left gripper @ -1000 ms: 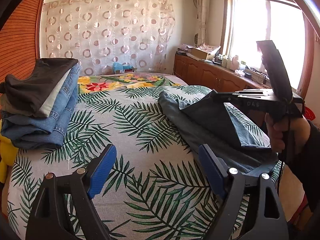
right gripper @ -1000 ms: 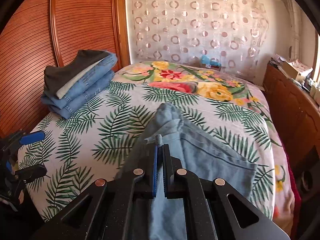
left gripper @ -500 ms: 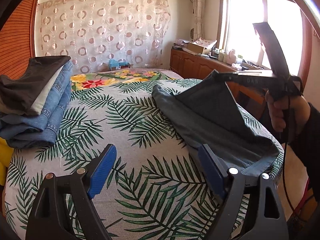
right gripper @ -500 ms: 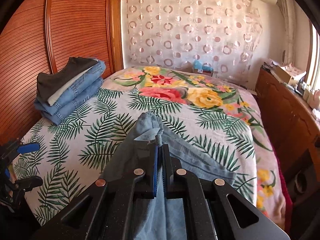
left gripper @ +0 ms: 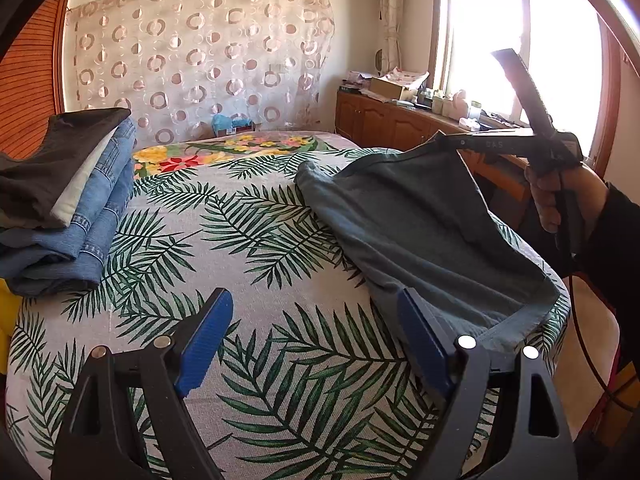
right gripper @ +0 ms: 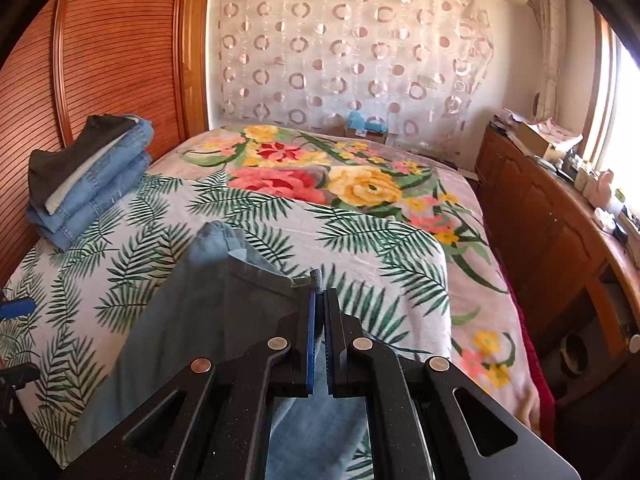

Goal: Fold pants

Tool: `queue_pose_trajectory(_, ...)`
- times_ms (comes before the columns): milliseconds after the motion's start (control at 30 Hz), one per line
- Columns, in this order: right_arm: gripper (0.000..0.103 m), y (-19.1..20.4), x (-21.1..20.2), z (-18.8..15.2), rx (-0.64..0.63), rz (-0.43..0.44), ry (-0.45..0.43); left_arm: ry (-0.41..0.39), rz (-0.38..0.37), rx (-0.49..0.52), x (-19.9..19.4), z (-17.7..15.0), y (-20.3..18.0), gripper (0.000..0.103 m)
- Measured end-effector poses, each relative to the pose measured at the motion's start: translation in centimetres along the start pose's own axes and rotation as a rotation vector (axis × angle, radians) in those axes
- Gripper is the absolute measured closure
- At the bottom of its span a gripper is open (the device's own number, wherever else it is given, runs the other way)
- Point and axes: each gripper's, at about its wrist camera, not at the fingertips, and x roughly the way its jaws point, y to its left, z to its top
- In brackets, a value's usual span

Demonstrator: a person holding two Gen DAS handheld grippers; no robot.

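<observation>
Blue-grey pants point(left gripper: 416, 232) lie on the right part of the palm-leaf bed cover point(left gripper: 248, 240). My right gripper point(right gripper: 319, 292) is shut on an edge of the pants point(right gripper: 208, 312) and holds it lifted above the bed. In the left wrist view that same gripper point(left gripper: 444, 138), held by a person's hand point(left gripper: 560, 196), raises a corner so the cloth hangs like a tent. My left gripper point(left gripper: 316, 328) is open above the near part of the bed. Its right finger stands close to the pants' near hem point(left gripper: 516, 328), with nothing between the pads.
A stack of folded jeans and dark clothes point(left gripper: 68, 196) sits at the bed's left side, against the slatted wooden door point(right gripper: 104, 72). A flowered blanket point(right gripper: 340, 176) covers the far half. A wooden cabinet point(right gripper: 552, 232) with clutter runs along the right under the window point(left gripper: 520, 48).
My right gripper has drawn the pants' edge up and toward the right, so the cloth is lifted higher and stretched wider. The left gripper has stayed open in about the same spot.
</observation>
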Motion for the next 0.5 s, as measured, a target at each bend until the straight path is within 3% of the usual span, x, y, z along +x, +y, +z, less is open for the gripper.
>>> queue_pose_trajectory(500, 0.099, -2.2, 3.1, 0.1, 0.062, -0.087, 0.064, 0.006, -0.001, 0.001, 0.0, -0.2, -0.2, 0.018)
